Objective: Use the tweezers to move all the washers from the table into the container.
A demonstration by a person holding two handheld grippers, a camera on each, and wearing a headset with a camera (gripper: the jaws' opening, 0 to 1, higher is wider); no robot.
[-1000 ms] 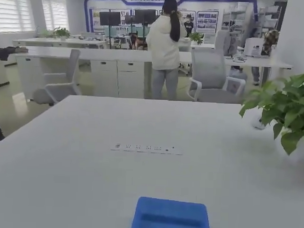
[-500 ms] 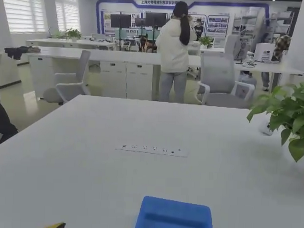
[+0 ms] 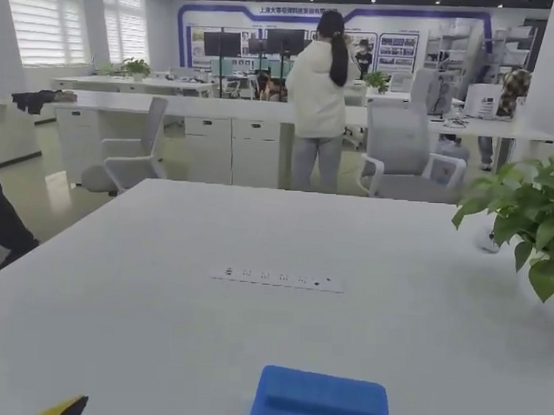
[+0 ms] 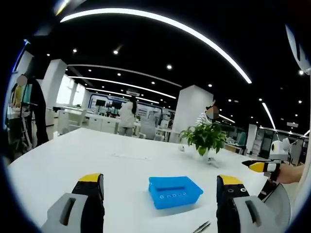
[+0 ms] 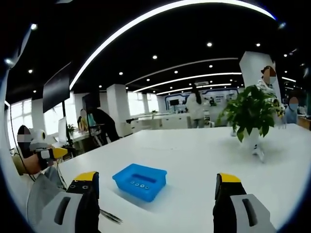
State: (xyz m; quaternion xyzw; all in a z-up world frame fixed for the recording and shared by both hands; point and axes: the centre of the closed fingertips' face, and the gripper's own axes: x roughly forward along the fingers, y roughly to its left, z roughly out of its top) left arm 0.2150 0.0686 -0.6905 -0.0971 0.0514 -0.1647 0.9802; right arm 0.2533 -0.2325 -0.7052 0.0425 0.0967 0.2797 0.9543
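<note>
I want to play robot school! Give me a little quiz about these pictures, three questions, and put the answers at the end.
1. True or false: the left gripper is shut on the tweezers.
2. Pick one: what colour is the container? A red, B blue, C green.
3. Fill the gap: in the head view, a potted ____ stands at the right side of the white table.

Key
1. False. Its jaws stand wide apart, and the tweezers lie on the table.
2. B, blue.
3. plant.
</note>
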